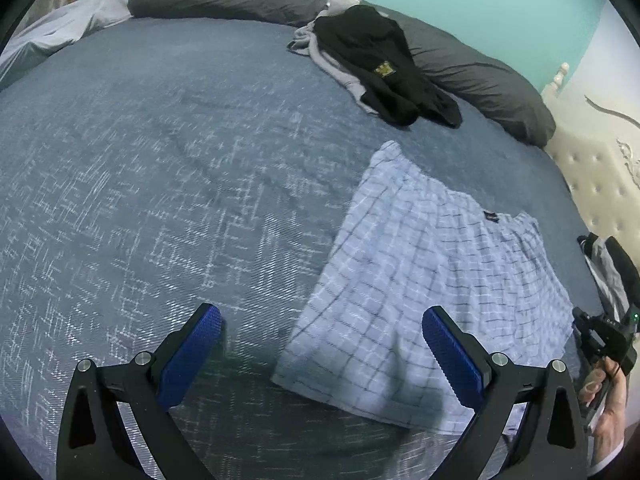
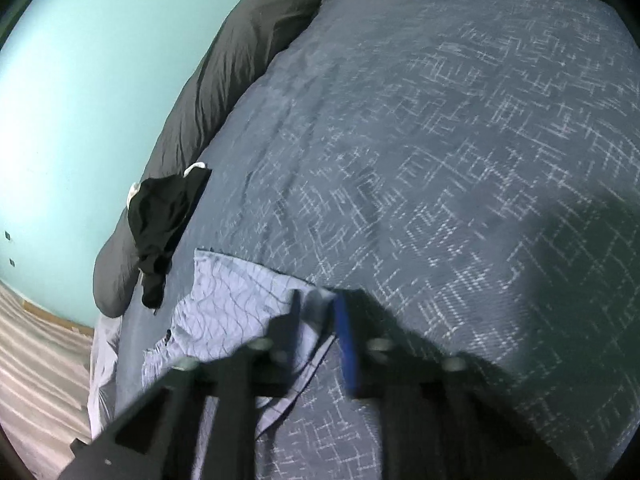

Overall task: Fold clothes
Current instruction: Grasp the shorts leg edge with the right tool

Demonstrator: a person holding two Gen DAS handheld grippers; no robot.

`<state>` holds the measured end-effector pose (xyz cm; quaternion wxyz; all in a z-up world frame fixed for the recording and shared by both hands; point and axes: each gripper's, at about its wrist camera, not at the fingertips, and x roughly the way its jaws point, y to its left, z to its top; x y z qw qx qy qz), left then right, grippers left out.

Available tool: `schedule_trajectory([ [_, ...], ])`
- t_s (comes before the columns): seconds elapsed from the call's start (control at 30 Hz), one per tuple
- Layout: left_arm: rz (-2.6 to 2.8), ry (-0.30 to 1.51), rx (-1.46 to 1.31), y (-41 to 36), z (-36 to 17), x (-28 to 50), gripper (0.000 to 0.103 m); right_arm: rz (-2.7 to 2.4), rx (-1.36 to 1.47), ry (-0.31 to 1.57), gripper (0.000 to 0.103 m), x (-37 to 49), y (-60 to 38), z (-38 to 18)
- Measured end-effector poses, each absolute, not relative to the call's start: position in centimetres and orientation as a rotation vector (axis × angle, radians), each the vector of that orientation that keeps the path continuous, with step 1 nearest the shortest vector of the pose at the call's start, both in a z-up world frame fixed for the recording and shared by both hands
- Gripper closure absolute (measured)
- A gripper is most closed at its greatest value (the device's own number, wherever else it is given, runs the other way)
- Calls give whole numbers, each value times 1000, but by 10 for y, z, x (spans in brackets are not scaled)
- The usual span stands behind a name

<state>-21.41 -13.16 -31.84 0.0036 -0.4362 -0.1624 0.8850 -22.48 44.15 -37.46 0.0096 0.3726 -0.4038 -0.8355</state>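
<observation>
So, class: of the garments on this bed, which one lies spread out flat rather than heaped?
The pale blue checked shorts, lying flat beside the open left claw. The black garment sits crumpled in a heap by the grey pillows.

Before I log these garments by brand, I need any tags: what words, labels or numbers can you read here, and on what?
None can be read.
Yellow patch on the black garment: print too small to read.
Dark tag at the waistband of the checked shorts: too small to read.
Right wrist view: blurred, no text.

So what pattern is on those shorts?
Pale blue checked shorts with dark grid lines, clearest in the left wrist view.
</observation>
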Motion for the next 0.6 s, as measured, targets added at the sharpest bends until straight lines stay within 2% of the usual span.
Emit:
schedule_trajectory([
  [0.07, 2781, -504, -1376, -134, -320, -214, 0, -2610, 1159, -1268, 101, -224, 442, -375],
  [0.6, 2793, -508, -1402, -145, -323, -210, 0, -2615, 1140, -1395, 102, -221, 457, -383],
])
